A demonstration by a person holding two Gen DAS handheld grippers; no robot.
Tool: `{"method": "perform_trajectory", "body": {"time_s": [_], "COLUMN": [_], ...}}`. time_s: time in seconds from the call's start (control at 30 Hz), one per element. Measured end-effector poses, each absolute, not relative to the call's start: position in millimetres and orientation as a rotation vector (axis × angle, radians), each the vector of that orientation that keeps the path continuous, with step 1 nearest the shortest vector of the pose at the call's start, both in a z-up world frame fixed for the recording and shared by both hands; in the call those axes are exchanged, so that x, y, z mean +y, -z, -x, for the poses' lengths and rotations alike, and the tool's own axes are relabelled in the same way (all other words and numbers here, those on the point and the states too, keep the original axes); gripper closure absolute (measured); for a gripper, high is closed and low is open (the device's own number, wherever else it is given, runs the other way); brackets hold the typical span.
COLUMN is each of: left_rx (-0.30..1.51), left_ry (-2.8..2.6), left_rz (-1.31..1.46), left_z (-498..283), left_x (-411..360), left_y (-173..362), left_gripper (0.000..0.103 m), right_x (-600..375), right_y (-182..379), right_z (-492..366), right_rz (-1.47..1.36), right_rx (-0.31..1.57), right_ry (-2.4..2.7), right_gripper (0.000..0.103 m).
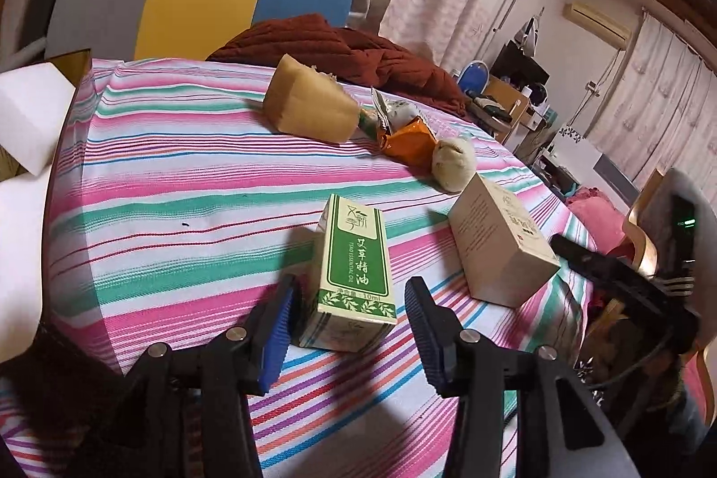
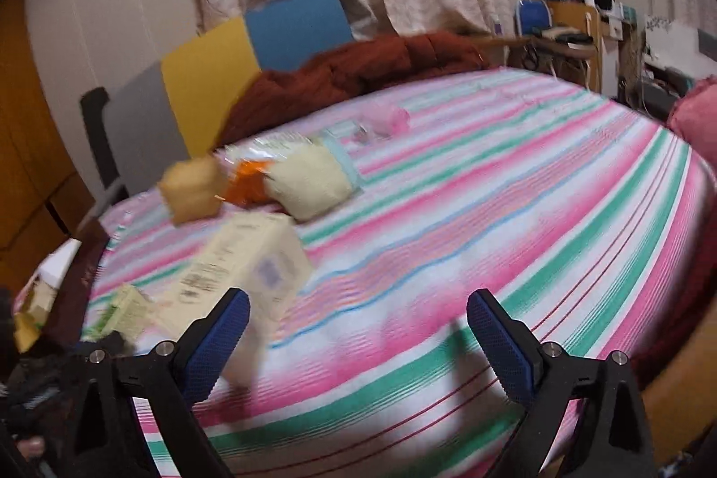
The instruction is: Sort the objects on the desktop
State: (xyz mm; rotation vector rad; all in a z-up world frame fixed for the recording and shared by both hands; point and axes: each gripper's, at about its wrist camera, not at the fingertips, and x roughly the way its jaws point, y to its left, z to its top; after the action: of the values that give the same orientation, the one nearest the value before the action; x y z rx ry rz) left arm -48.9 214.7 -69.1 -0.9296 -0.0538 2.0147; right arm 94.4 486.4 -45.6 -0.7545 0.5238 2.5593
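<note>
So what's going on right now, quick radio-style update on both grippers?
Left gripper open, straddling green box, not clamped. Right gripper open, empty, over striped cloth. Beige box beside it, nothing blocking.

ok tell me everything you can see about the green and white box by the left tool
The green and white box is a small cardboard carton with a green panel, white Chinese characters, "essential oil" and a leaf band. It lies flat and closed on the striped tablecloth, its end between the open fingers of the left tool, neither pad visibly pressing it. A cream box sits apart, further right.
</note>
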Motion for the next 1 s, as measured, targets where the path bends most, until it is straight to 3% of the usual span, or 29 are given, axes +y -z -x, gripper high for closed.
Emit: {"method": "perform_trajectory", "body": {"time_s": [0.47, 0.6, 0.73, 1.0], "left_rx": [-0.091, -0.096, -0.095, -0.095], "left_ry": [-2.001, -2.000, -2.001, -2.002], "left_rz": [0.920, 0.919, 0.918, 0.917], "left_z": [50, 50, 50, 50], "left_x": [213, 212, 212, 212], "left_y": [72, 72, 72, 72], "left_gripper": [0.054, 0.054, 0.054, 0.054], "right_x": [436, 452, 473, 489], "right_y": [45, 50, 56, 59], "right_z": [-35, -39, -45, -65], "right_rz": [0.892, 0.914, 0.974, 0.952], "right_rx": [0.323, 0.176, 0.079, 0.272], "right_ry": [-2.680, -2.694, -2.705, -2.760], "right_gripper": [0.003, 0.013, 0.014, 0.001]}}
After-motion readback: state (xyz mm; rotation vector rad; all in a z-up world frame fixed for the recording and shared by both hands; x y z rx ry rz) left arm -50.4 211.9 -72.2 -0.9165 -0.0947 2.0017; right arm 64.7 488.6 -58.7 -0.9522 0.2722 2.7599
